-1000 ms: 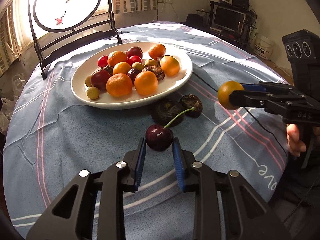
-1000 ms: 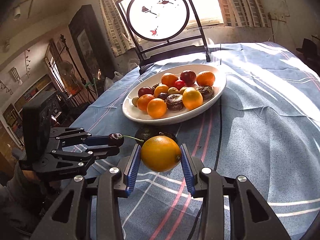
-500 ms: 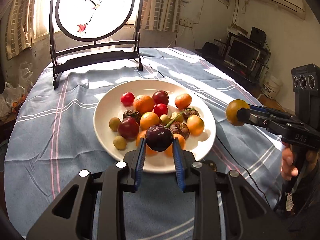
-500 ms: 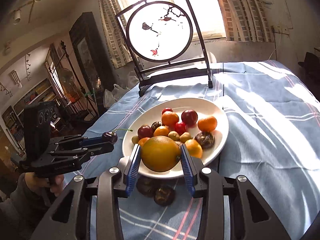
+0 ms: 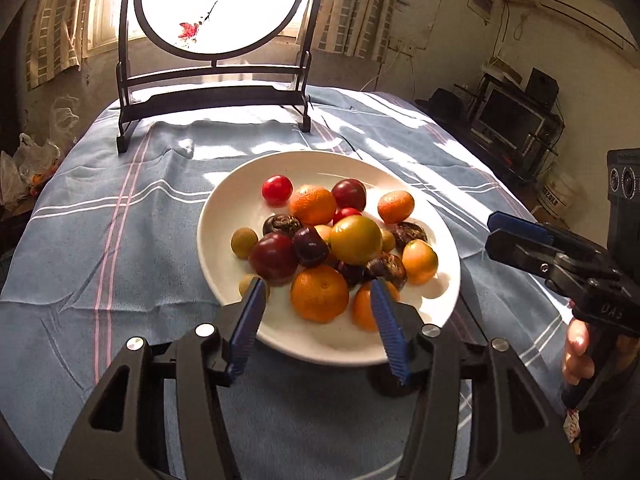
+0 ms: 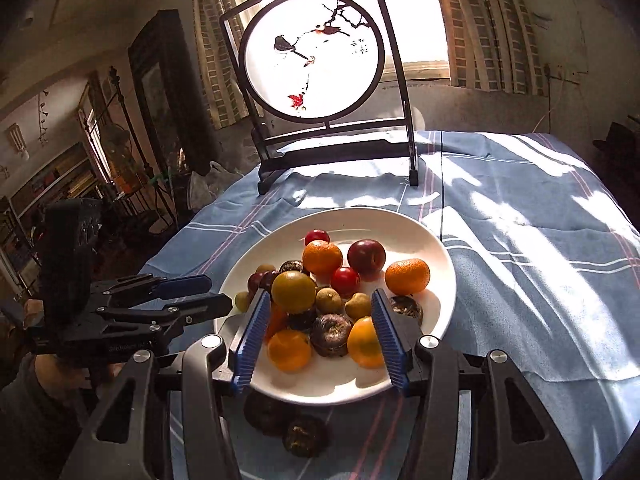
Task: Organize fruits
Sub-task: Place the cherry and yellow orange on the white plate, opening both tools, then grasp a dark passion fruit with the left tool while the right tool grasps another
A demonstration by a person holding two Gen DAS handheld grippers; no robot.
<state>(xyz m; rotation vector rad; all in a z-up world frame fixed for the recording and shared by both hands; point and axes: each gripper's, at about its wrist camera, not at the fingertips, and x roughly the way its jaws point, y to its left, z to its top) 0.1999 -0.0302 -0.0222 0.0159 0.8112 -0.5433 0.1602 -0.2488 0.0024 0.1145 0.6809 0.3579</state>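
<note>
Above white plate (image 5: 224, 216), left tongs (image 5: 318, 326) and right tongs (image 6: 318, 334) are opening, empty.

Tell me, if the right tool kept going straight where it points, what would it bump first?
Probably the fruit pile on the white plate. The right tool, jaws opening and empty, aims at the dark wrinkled fruit and neighbouring orange fruits, though depth is unclear.

Hard sun is pouring through the window (image 6: 400, 12) behind the round screen (image 6: 312, 56), blowing it out to white glare. It is throwing patchy light across the blue tablecloth (image 6: 540, 248) and sharp shadows under fruit on the white plate (image 5: 224, 264). Room corners are staying dim; both fisheye views are bending and darkening at the edges.
</note>
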